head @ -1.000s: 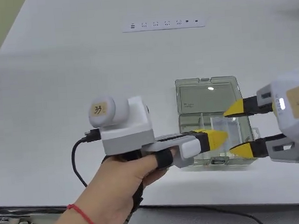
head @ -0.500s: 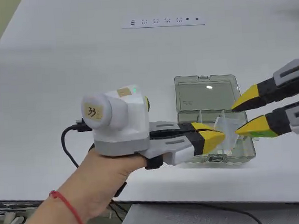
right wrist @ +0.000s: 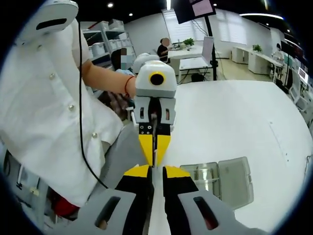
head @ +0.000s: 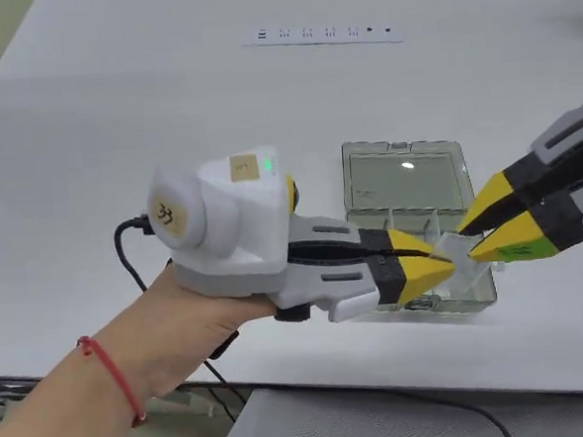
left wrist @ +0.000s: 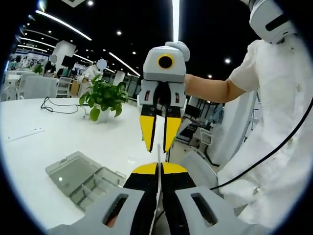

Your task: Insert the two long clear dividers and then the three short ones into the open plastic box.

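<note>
White workbench (head: 119, 150); clear divider (head: 457, 264) over open box (head: 405, 177), nipped in left gripper (head: 435, 262) and right gripper (head: 468, 243) fingers

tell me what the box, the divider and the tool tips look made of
The box looks like clear, slightly smoky hard plastic with a glossy finish; a bright glint sits on it. The divider seems to be thin clear plastic; the bench shows through it, so it is hard to make out. The left tool and right tool have matte yellow tips over black, probably plastic, possibly rubbery.
</note>
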